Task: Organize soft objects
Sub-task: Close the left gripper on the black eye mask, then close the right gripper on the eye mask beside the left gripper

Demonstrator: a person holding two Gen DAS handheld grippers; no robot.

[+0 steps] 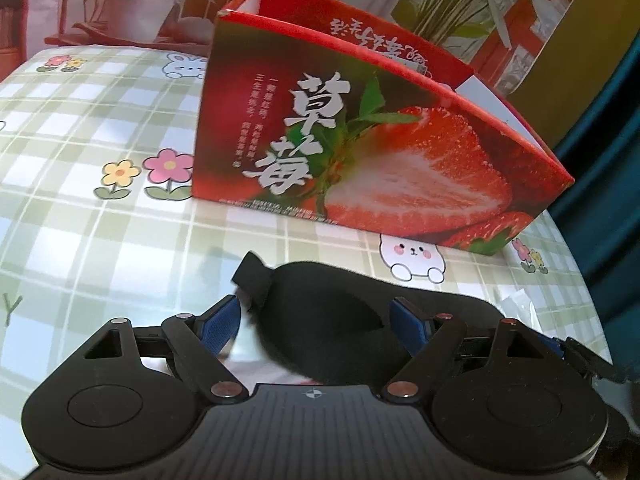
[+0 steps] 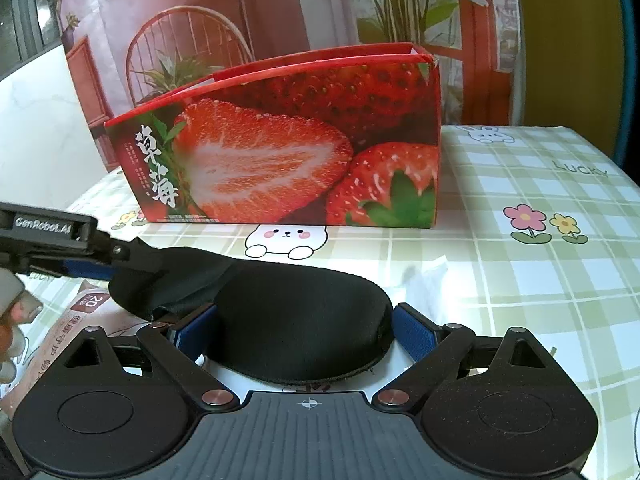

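Observation:
A black padded eye mask (image 1: 320, 280) lies stretched across the checked tablecloth, just in front of an open red strawberry-print box (image 1: 360, 152). My left gripper (image 1: 316, 312) holds one eye cup, its blue pads against the cup's two sides near the strap end. My right gripper (image 2: 304, 320) holds the other cup of the eye mask (image 2: 296, 296), which fills the gap between its pads. In the right wrist view the left gripper (image 2: 116, 260) comes in from the left, with that end of the mask slightly raised. The strawberry box (image 2: 288, 152) stands straight ahead there.
A pinkish printed packet (image 2: 76, 320) lies under the mask's left end, with a soft toy (image 2: 12, 312) at the frame edge. A crumpled clear wrapper (image 2: 424, 276) sits right of the mask. A potted plant (image 1: 132, 12) and a printed backdrop stand behind the table (image 2: 540, 280).

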